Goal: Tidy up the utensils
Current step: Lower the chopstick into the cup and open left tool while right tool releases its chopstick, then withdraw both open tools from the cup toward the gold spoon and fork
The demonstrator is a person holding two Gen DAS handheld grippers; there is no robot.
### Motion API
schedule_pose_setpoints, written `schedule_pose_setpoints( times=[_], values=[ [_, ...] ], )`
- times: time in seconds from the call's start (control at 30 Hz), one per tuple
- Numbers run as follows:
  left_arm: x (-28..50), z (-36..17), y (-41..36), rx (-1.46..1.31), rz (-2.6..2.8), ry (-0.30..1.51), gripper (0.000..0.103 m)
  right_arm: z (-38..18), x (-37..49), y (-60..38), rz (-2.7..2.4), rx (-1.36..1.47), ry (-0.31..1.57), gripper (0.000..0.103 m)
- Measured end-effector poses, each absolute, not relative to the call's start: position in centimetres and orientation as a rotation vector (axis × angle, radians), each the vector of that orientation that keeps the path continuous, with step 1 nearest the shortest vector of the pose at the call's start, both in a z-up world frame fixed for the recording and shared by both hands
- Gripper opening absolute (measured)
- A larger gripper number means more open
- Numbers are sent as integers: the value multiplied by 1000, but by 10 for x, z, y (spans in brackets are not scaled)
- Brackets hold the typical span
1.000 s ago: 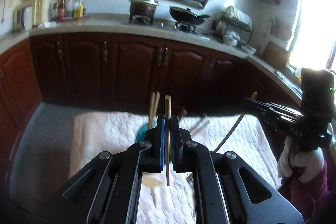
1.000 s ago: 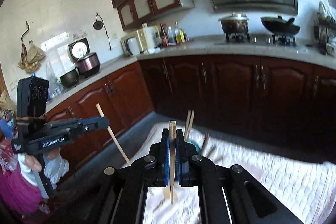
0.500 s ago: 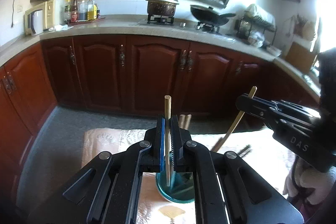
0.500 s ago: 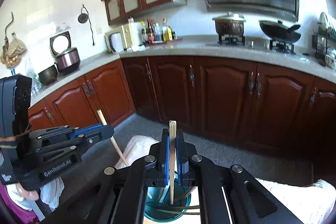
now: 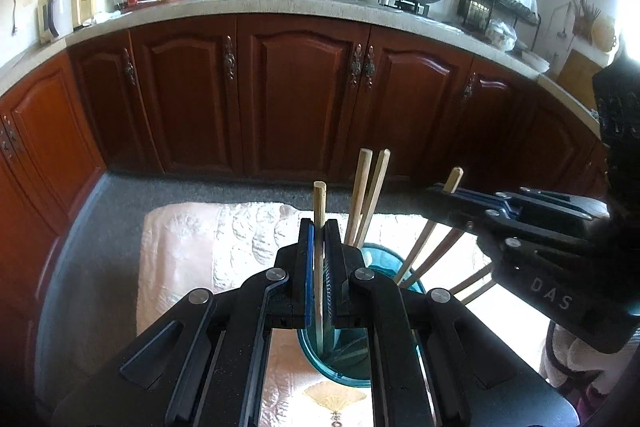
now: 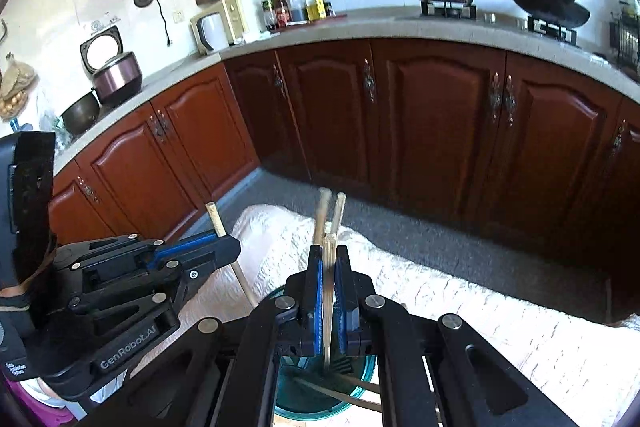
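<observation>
Dark wood kitchen cabinets (image 5: 296,99) behind; your left hand-held gripper (image 5: 319,251) and right hand-held gripper (image 6: 329,275) each clamp one chopstick (image 5: 319,211) over the teal cup (image 5: 340,363).

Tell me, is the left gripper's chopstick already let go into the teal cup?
No, the left gripper is shut on its chopstick, held upright above the teal cup.

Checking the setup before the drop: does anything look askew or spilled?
Nothing spilled. The chopsticks already in the teal cup lean at different angles, splayed rather than bundled. Otherwise nothing stands out.
</observation>
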State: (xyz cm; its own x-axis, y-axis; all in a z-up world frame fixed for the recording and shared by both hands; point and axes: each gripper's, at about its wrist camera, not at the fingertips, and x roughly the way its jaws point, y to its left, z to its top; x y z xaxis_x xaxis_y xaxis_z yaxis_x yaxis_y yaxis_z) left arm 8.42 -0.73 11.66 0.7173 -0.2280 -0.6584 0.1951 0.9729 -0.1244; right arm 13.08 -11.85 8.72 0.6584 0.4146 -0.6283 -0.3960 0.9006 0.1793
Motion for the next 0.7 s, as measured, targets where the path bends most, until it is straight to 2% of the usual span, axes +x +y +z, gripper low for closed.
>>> schedule_pose_setpoints(
  times=[0.07, 0.13, 0.2, 0.23, 0.4, 0.53, 0.7],
  values=[
    [84, 115, -7, -55, -236, 742, 4, 86, 132, -119, 460, 42, 730, 5],
    [84, 115, -7, -63, -242, 746, 4, 87, 132, -123, 464, 63, 738, 9],
    [85, 116, -7, -73, -243, 750, 5, 90, 131, -127, 462, 74, 736, 22],
    [86, 116, -7, -78, -245, 752, 5, 91, 130, -128, 460, 75, 734, 24],
    [82, 114, -4, -101, -245, 759, 23, 99, 120, -135, 454, 102, 720, 24],
    [75, 111, -4, -100, -245, 772, 29, 107, 110, -139, 453, 118, 700, 25],
    [61, 112, -5, -86, -243, 767, 41, 115, 91, -144, 448, 121, 675, 26]
  ],
)
